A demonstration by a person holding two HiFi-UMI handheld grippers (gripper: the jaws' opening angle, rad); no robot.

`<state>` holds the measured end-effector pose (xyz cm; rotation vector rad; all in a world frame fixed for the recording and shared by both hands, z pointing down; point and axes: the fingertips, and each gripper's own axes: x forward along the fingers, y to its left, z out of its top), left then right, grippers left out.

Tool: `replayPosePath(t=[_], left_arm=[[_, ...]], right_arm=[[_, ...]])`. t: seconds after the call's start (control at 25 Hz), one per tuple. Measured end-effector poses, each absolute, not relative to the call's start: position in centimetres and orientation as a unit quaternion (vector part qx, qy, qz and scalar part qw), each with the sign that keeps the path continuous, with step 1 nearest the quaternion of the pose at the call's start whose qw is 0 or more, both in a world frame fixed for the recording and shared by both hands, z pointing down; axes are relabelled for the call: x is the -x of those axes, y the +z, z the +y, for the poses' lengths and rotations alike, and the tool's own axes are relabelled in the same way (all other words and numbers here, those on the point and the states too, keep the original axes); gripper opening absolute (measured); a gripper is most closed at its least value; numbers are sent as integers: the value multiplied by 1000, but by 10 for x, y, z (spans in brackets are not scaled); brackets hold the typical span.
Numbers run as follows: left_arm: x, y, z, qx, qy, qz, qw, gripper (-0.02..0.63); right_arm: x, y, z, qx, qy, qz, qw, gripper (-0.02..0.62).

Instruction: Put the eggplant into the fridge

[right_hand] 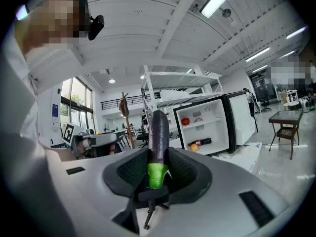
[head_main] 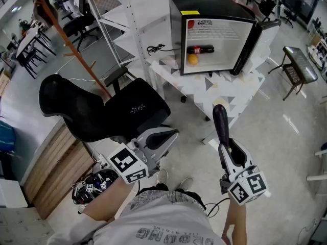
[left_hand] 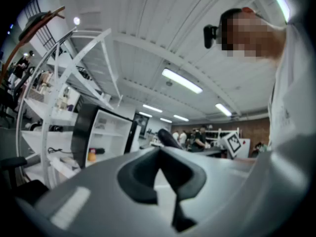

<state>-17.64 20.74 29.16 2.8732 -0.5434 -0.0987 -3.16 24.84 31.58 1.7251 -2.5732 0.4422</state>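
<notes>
A long dark purple eggplant (head_main: 220, 122) sticks out forward from my right gripper (head_main: 225, 146), whose jaws are shut on its green stem end (right_hand: 157, 175). The eggplant (right_hand: 159, 135) points toward the black mini fridge (head_main: 214, 32), which stands on a white table (head_main: 204, 88) with its door (head_main: 258, 37) swung open to the right. Inside are a dark bottle (head_main: 200, 49), an orange (head_main: 192, 59) and a red item (head_main: 190, 24). My left gripper (head_main: 172, 133) hangs low at the left, shut and empty; its pads (left_hand: 148, 174) meet with nothing between them.
A black office chair (head_main: 102, 108) stands between me and the table's left end. A white shelving rack (head_main: 127, 14) and a wooden coat stand (head_main: 66, 40) rise behind it. A cable (head_main: 156, 48) lies left of the fridge. A dark bench (head_main: 299, 65) stands at the far right.
</notes>
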Motion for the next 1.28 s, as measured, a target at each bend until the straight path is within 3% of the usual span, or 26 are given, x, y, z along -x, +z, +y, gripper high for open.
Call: replayPosePath(t=[1.28], left_arm=[[104, 303, 243, -973, -26, -206, 99, 6]], right_arm=[[-44, 333, 272, -533, 147, -833, -19, 123]])
